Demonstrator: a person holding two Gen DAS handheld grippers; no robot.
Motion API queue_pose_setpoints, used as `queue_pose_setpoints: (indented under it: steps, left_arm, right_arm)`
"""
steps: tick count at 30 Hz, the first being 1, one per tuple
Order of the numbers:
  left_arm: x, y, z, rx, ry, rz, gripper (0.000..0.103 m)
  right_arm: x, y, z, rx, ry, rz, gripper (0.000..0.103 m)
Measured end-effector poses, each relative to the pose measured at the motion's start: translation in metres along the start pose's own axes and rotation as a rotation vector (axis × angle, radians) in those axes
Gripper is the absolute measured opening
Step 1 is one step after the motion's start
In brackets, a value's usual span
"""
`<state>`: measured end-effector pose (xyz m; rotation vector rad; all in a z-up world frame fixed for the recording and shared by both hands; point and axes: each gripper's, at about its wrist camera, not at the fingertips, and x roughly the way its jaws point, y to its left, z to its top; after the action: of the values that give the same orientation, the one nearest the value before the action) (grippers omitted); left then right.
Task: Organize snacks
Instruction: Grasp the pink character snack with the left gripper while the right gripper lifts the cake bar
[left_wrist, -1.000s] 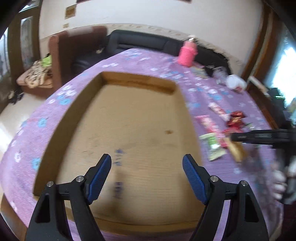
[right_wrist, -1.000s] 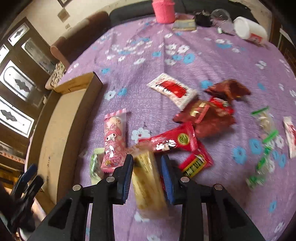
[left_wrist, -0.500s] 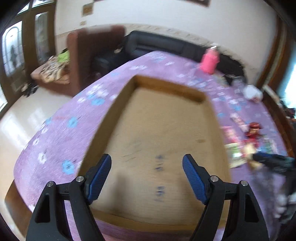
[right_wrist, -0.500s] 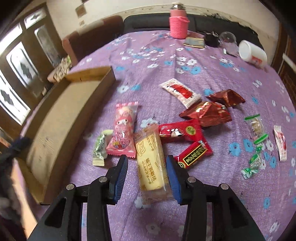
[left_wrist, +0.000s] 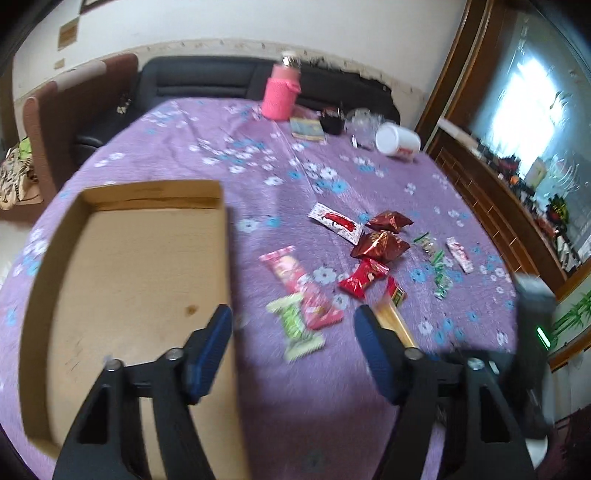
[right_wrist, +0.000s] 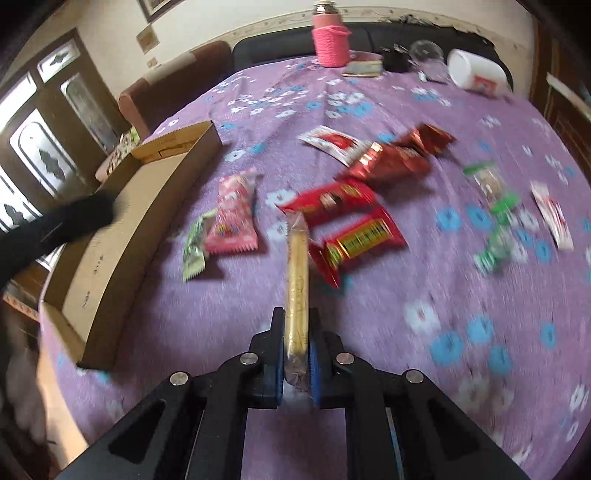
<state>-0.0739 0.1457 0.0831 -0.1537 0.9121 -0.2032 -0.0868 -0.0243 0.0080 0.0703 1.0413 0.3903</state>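
- Right gripper (right_wrist: 297, 363): jaws clamped on the near end of a long yellow biscuit bar in clear wrapper (right_wrist: 297, 280), which juts forward edge-on, apparently off the purple flowered tablecloth (right_wrist: 461, 295).
- Left gripper (left_wrist: 291, 349): spread wide, holding nothing.
- Shallow brown cardboard tray (right_wrist: 122, 221) lies ahead-left of the right gripper and looks empty.
- Step judged: carry the bar to the tray. Keep it level, clear the near wall, release low inside.
- Remaining packets lie ahead; pink one (right_wrist: 234, 216) is nearest the tray.

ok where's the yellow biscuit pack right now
In the right wrist view the yellow biscuit pack is clamped edge-on in the right gripper, above the tablecloth, near the red snack packet.
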Motion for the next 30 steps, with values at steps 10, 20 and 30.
queue_pose_setpoints:
  steps: [10, 20, 30]
  left_arm:
    - [0.095, -0.013, 0.025, 0.028, 0.197, 0.182, 0.065]
    - [0.098, -0.036, 0.012, 0.135, 0.217, 0.147, 0.022]
    - [0.067, -0.027, 0.011, 0.044, 0.173, 0.0, 0.022]
  right_arm:
    - [-0.03, -0.04, -0.028, 0.13, -0.025, 0.089, 0.011]
    - [-0.044, -0.055, -0.032, 0.146, -0.082, 0.051, 0.038]
    - [-0.026, -0.039, -0.025, 0.072, -0.065, -0.061, 0.044]
